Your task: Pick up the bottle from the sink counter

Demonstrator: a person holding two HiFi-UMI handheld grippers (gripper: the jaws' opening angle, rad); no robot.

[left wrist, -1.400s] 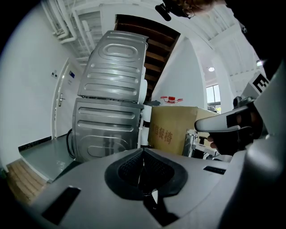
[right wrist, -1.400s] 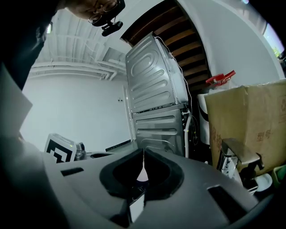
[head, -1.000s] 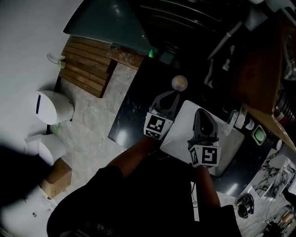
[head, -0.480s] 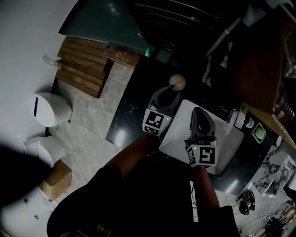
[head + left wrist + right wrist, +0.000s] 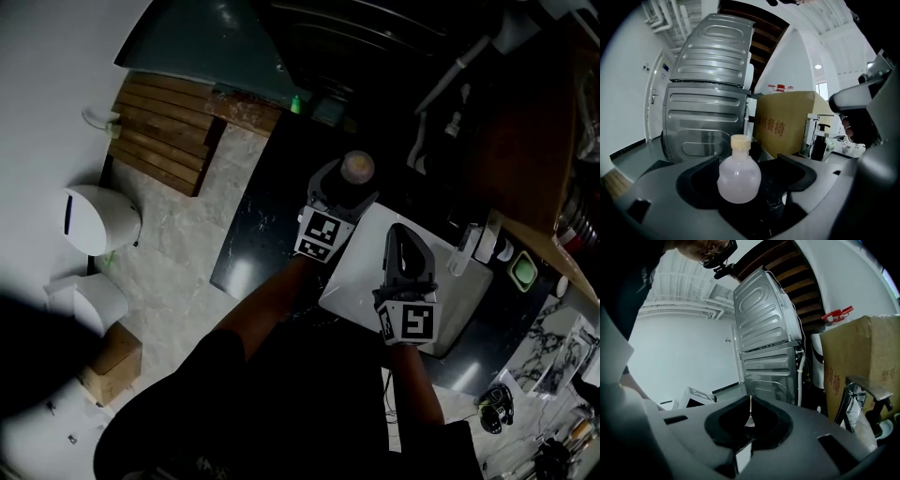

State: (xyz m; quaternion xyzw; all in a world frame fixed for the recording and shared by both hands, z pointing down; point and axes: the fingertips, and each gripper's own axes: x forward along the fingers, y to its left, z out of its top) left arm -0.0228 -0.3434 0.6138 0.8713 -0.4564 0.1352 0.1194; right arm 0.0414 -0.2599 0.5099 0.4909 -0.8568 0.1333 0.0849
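Note:
A small round translucent bottle (image 5: pixel 739 176) with a pale cap stands upright on the black sink counter (image 5: pixel 262 234). My left gripper (image 5: pixel 749 163) has its jaws opening on either side of the bottle, and neither pad presses on it. From the head view the bottle (image 5: pixel 357 169) sits between the tips of the left gripper (image 5: pixel 342 192). My right gripper (image 5: pixel 405 246) hovers over the white sink (image 5: pixel 469 300); its jaws meet in a thin slit with nothing between them, as the right gripper view (image 5: pixel 750 398) shows.
A faucet (image 5: pixel 441 84) and a soap dispenser (image 5: pixel 472 246) stand behind the sink. Beyond the bottle are a ribbed metal appliance (image 5: pixel 708 108) and a cardboard box (image 5: pixel 787 122). A toilet (image 5: pixel 94 220) and wooden slats (image 5: pixel 164 131) lie on the floor at left.
My left gripper moved forward to the bottle and its jaws spread around it. The right gripper stayed over the sink, shifting only slightly.

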